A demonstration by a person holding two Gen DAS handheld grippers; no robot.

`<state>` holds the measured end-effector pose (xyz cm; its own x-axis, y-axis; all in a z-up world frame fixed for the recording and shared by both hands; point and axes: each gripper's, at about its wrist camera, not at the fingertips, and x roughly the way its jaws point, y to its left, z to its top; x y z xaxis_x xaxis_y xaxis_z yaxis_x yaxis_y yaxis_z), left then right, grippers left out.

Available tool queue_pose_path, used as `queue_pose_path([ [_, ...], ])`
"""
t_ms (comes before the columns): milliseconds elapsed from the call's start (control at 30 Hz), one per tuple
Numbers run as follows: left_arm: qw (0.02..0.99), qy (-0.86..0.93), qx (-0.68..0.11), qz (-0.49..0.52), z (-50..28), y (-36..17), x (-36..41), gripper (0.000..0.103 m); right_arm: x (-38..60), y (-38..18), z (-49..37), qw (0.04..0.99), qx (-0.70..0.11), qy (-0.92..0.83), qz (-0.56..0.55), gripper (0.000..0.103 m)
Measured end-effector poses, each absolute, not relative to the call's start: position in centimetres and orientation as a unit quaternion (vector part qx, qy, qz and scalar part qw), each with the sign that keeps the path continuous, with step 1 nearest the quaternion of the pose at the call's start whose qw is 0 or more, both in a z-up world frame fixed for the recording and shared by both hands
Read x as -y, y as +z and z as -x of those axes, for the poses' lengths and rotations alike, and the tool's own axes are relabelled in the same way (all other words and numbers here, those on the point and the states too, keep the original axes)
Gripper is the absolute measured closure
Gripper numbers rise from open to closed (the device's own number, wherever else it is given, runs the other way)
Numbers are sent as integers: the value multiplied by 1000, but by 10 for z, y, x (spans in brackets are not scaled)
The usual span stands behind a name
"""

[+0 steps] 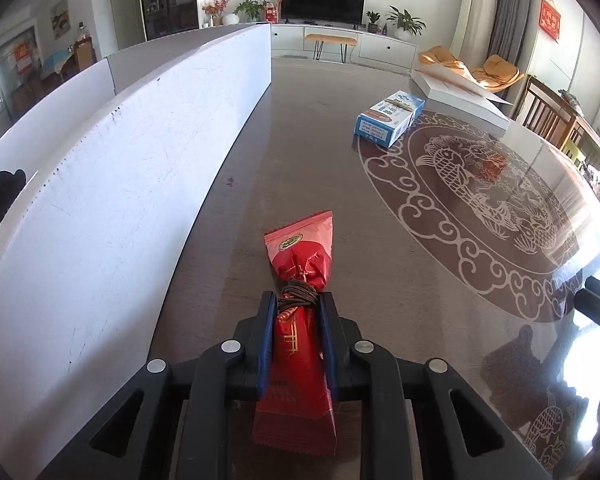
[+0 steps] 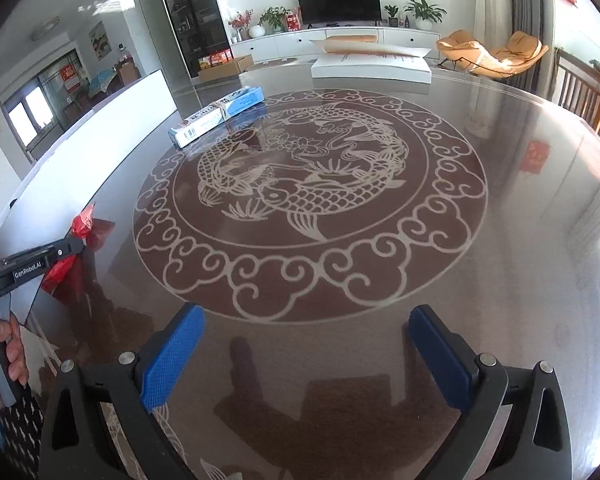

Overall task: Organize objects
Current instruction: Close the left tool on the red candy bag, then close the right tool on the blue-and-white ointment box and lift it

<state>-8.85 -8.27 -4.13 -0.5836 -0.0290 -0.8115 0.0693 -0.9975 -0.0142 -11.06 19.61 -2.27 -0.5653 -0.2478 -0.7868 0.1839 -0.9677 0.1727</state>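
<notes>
Left wrist view: left gripper pinches one crinkly red foil packet, cord-wrapped at its waist, above the glossy table. Beyond, one blue-and-white carton, then one flat white box. Right gripper spread wide, empty.

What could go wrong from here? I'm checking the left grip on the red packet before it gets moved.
1. The left gripper pinches the red packet at its narrow waist, near a loose coil of brown cord; the crinkly wrapper may slip, or the cord may fall off.
2. The white board stands close beside it, so a swing that way could knock it.
3. The right gripper is open and empty, so nothing supports the packet's drooping ends.
</notes>
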Motion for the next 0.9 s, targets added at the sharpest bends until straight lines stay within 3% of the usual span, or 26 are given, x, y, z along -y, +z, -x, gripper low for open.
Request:
queue_pose_path([
  [200, 33, -892, -6, -450, 96, -43, 74, 82, -116, 5, 252, 163, 68, -857, -485, 0],
  [367, 35, -894, 2, -447, 97, -43, 72, 82, -34, -16, 343, 146, 114, -819, -543, 0],
  [533, 34, -895, 9, -445, 97, -43, 70, 82, 12, -27, 375, 92, 40, -828, -552, 1],
  [600, 30, -895, 2, -444, 97, -43, 73, 82, 21, -29, 374, 80, -6, -832, -549, 15],
  [633, 29, -896, -2, -444, 97, -43, 74, 82, 24, -27, 370, 71, -37, -840, -536, 35],
  [667, 28, -896, -3, -444, 97, -43, 74, 82, 25, -26, 365, 75, -58, -846, -525, 47],
  [733, 28, -896, -1, -444, 97, -43, 74, 82, 20, -24, 355, 90, -65, -853, -510, 61],
  [900, 29, -896, -4, -443, 97, -42, 75, 82, 2, -22, 310, 122, -79, -863, -484, 61],
])
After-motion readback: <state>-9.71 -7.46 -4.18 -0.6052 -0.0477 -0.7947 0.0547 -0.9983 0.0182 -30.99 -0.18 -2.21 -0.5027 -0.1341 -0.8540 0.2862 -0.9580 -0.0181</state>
